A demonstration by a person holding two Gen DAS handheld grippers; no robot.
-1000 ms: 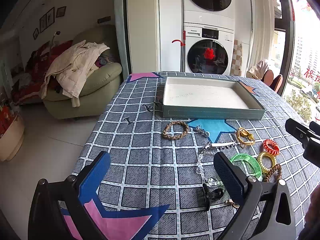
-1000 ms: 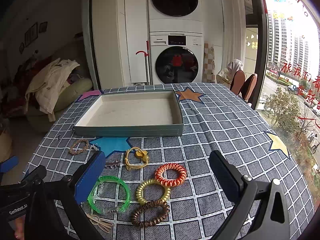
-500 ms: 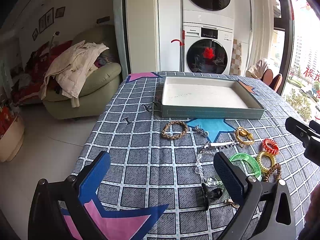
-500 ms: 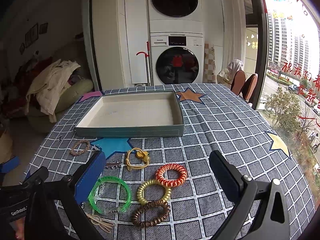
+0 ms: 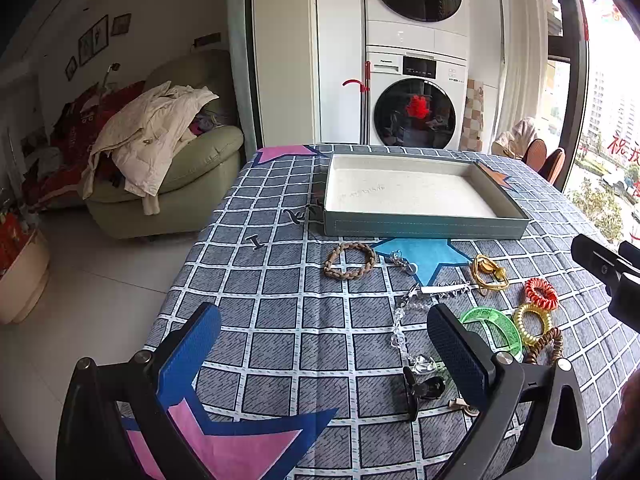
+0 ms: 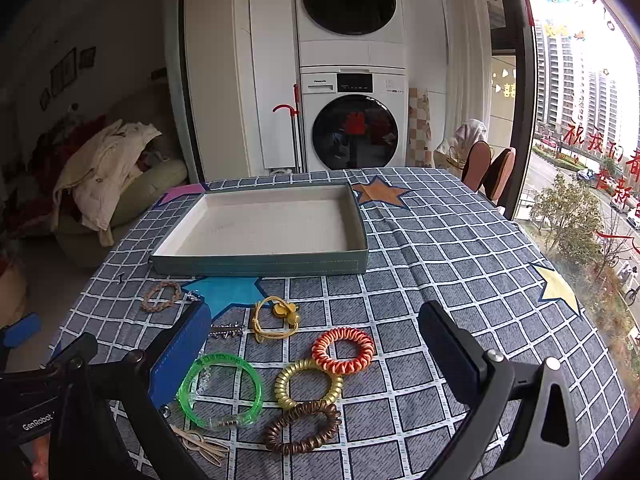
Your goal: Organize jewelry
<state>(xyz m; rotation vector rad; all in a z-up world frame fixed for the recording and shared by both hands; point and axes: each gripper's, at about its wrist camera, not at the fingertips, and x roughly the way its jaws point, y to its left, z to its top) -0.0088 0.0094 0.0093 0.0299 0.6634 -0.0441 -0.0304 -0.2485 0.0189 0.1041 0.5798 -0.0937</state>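
An empty teal tray with a white lining (image 5: 424, 227) (image 6: 260, 266) stands at the far middle of the table. Jewelry lies loose in front of it: a braided brown bracelet (image 5: 350, 260) (image 6: 161, 296), a yellow cord bracelet (image 5: 488, 276) (image 6: 276, 318), an orange coil band (image 6: 343, 350), a gold coil band (image 6: 308, 382), a brown coil band (image 6: 303, 426), a green bangle (image 6: 219, 390) and a crystal chain (image 5: 400, 334). My left gripper (image 5: 324, 350) is open above the near cloth. My right gripper (image 6: 316, 350) is open above the coil bands.
The table has a grey checked cloth with coloured stars (image 5: 280, 304). A black clip (image 5: 424, 390) and small hairpins (image 5: 256, 242) lie on it. A sofa with clothes (image 5: 160, 160) stands left, a washer and dryer (image 5: 416, 108) behind, chairs (image 6: 492, 172) and a window at right.
None of the jewelry has moved. Both views have shifted only slightly, and both grippers stay open.
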